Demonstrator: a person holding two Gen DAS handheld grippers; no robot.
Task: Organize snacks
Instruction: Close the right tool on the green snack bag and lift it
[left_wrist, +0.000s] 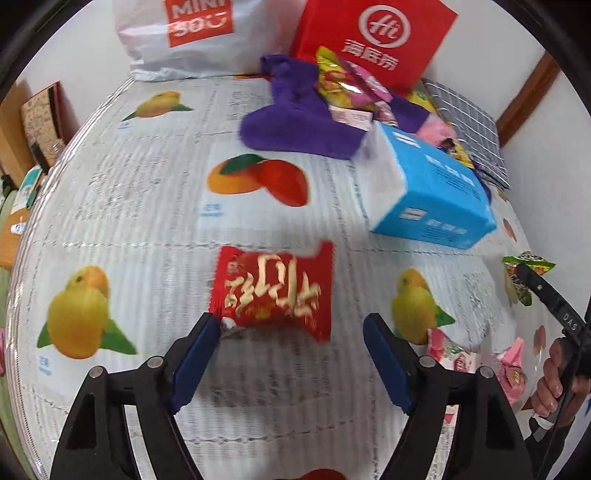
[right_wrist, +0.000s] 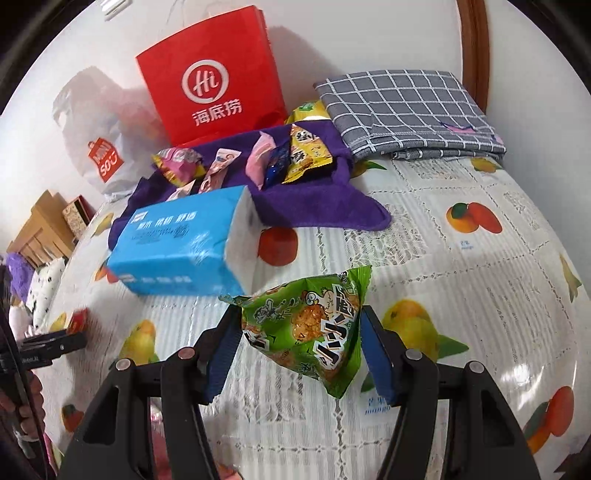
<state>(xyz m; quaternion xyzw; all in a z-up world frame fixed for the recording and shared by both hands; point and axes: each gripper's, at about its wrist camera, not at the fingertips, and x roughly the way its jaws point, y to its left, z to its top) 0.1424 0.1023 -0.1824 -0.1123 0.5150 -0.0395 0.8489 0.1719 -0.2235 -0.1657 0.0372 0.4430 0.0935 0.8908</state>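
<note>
A red snack packet (left_wrist: 273, 291) with gold lettering lies on the fruit-print tablecloth (left_wrist: 147, 206). My left gripper (left_wrist: 291, 321) stands open around its near edge. The left fingertip (left_wrist: 210, 325) touches the packet's corner, and the right fingertip (left_wrist: 373, 325) stays apart from it. My right gripper (right_wrist: 299, 328) is shut on a green snack packet (right_wrist: 306, 332) and holds it just above the cloth. Farther back a purple towel (right_wrist: 306, 206) carries several snack packets (right_wrist: 303, 155).
A blue tissue pack (right_wrist: 177, 247) lies between the grippers and the towel. A red paper bag (right_wrist: 214, 77) and a white shopping bag (left_wrist: 192, 33) stand against the wall. A grey checked cloth (right_wrist: 406, 110) lies at the back right. Pink packets (left_wrist: 458, 354) lie beside my left gripper.
</note>
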